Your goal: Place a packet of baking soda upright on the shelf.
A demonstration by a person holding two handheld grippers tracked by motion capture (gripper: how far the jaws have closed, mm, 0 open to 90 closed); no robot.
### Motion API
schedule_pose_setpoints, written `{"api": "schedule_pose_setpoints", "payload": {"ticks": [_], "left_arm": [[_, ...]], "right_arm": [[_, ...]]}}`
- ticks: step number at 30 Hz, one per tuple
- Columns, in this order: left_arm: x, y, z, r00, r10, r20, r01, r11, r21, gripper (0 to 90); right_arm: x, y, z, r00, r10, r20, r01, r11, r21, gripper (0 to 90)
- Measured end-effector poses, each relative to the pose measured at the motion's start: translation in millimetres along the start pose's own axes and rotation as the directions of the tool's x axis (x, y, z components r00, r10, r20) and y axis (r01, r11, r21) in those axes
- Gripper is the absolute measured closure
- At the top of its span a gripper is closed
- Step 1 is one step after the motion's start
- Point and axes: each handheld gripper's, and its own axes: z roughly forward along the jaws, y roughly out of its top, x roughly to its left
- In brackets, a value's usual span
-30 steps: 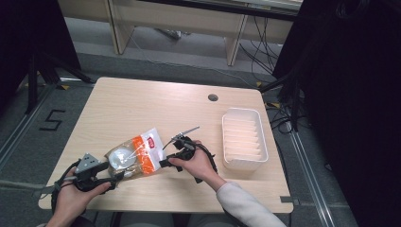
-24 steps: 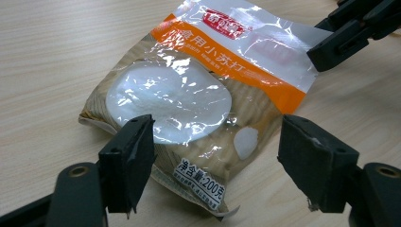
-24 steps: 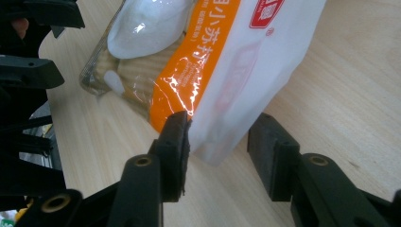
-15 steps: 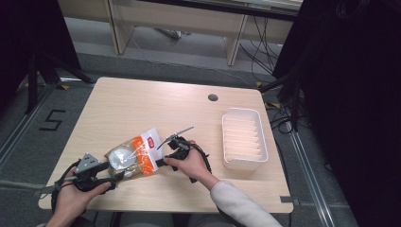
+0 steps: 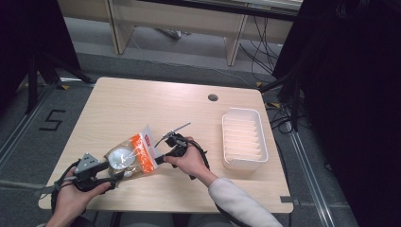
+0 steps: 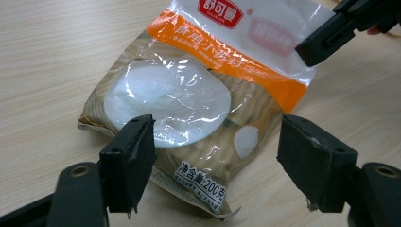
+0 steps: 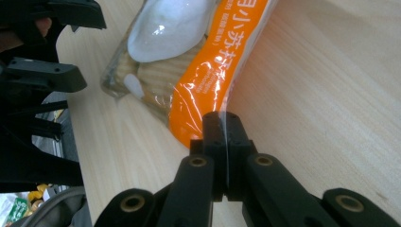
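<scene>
The right gripper [image 7: 226,156] has just closed its fingers on the snack bag's [image 6: 189,109] clear edge, hiding it; the left gripper's [image 6: 215,165] fingers gape wide astride the bag's bottom end, seemingly untouching.

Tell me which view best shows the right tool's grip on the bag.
The right gripper view: the right tool has just closed, pinching the bag at its clear edge. The left gripper view shows that tool on the bag's corner; the high view shows it small.

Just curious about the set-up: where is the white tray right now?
In the high view, the white ribbed tray sits at the table's right side, apart from the snack bag.
</scene>
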Motion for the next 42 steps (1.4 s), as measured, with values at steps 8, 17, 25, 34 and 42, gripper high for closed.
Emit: {"api": "schedule_pose_setpoints", "payload": {"ticks": [8,17,25,34,42], "left_arm": [[0.2,0.1,-0.2,1.0000,-0.002,-0.003,0.002,1.0000,-0.006,27.7],[0.3,0.2,-0.6,1.0000,0.005,-0.007,-0.005,1.0000,-0.004,27.7],[0.1,0.1,-0.3,1.0000,0.000,-0.004,0.000,1.0000,-0.004,27.7],[0.0,0.2,-0.1,1.0000,-0.002,-0.005,0.002,1.0000,-0.003,27.7],[0.0,0.2,0.0,1.0000,-0.002,-0.005,0.002,1.0000,-0.003,27.7]], "right_arm": [[7.1,12.4,-16.7,1.0000,0.001,0.010,-0.001,0.9999,0.015,90.0],[15.8,30.6,-45.8,0.9966,-0.079,0.021,0.078,0.9953,0.057,90.0],[20.8,36.7,-62.5,0.9924,-0.111,0.052,0.109,0.9929,0.049,90.0],[27.3,41.4,-79.2,0.9885,-0.139,0.060,0.136,0.9890,0.059,90.0],[32.9,46.2,-95.6,0.9781,-0.187,0.090,0.180,0.9804,0.079,90.0]]}}
